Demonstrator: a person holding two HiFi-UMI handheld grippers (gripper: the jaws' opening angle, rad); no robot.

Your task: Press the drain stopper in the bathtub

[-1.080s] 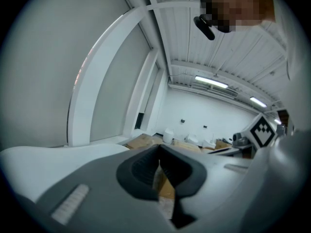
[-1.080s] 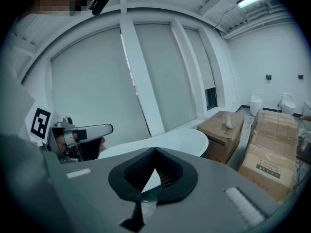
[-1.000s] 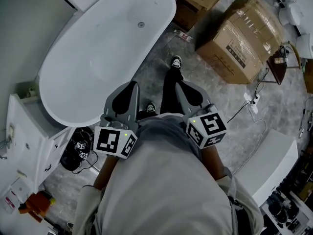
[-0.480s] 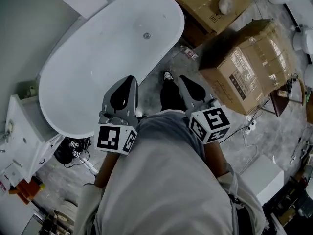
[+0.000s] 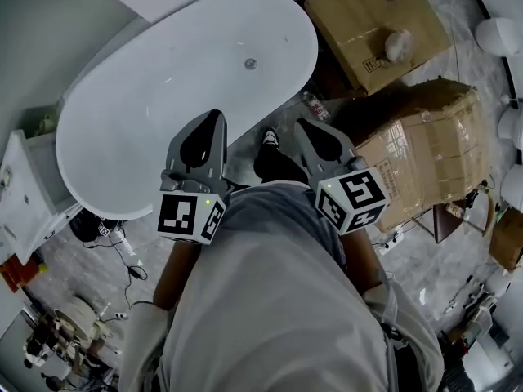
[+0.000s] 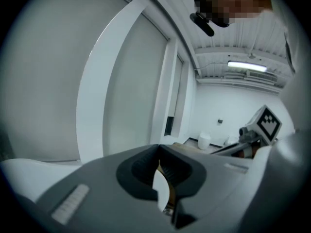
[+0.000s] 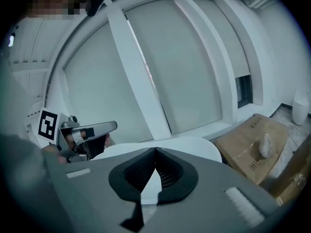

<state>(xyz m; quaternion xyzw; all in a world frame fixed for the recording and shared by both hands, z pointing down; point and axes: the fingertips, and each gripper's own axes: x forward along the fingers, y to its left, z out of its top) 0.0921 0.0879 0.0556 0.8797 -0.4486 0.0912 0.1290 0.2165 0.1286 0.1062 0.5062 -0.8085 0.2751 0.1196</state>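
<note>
Stopper: a small round grey metal drain stopper [image 5: 250, 64] sits in the floor of the big white oval bathtub [image 5: 147, 113], near the far end.
How far: the stopper is well apart from both tongs. They are up by the person's body, over the near rim and the floor.
Left tongs [image 5: 214, 121]: closed, the two tips touch and nothing is between them.
Right tongs [image 5: 304, 127]: closed too, tips together, with nothing inside.
How it will feel: I think the stopper is hard and stiff, smooth and a bit slippery. It likely gives a little when pushed, like a button.
Where to touch: it needs a push, not a grab. Push straight down on the middle of its flat top. Closed tips should work well as one blunt point. A push near the edge could slide off onto the tub floor.
Care: the tub looks shiny and hard, so a gentle push seems best.
Writing on boxes: the flat brown cardboard box [image 5: 359, 15] and the big taped brown cardboard box [image 5: 429, 149] have small dark print, too small to read.
Marks on tongs: the black-and-white marker cube [image 5: 189, 217] on each shows square patterns, not words.
Brands: none that I can read.
</note>
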